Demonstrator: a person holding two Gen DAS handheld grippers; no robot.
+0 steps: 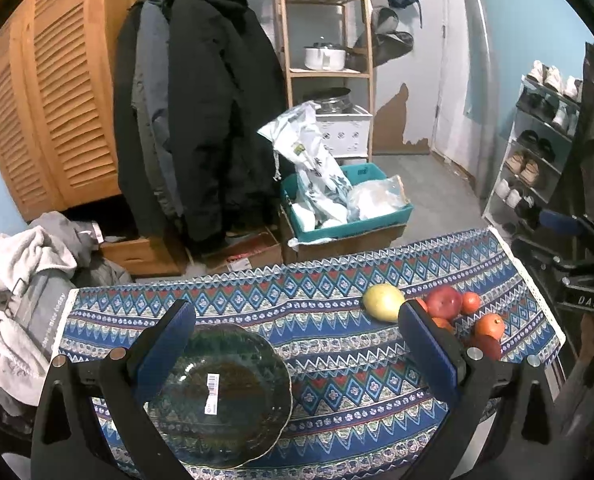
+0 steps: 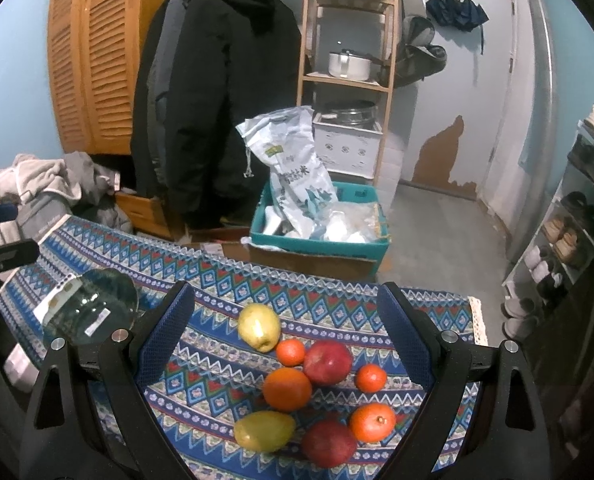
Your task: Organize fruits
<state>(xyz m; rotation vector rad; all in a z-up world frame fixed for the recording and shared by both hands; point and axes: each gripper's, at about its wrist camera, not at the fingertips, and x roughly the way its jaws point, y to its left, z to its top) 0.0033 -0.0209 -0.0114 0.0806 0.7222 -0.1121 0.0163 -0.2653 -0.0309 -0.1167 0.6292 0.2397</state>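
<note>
Fruits (image 2: 309, 384) cluster on table (image 2: 217, 280). Glass plate (image 1: 221, 396) carries barcode sticker (image 1: 212, 394). Left tongs (image 1: 297, 344), right tongs (image 2: 285, 328) gape empty.

Plate (image 1: 221, 396) lies left on the tablecloth (image 1: 337, 360) — fruits (image 2: 309, 384) clustered right, well apart.

My left gripper (image 1: 297, 344) was matte black plastic, with two curved arms that ended in fingers (image 1: 169, 352) faced by blue textured pads. Round silver bolt heads sat at the pivots. My right gripper (image 2: 287, 340) looked the same: black frame, blue mesh-patterned pads, silver bolts on both arms.
</note>
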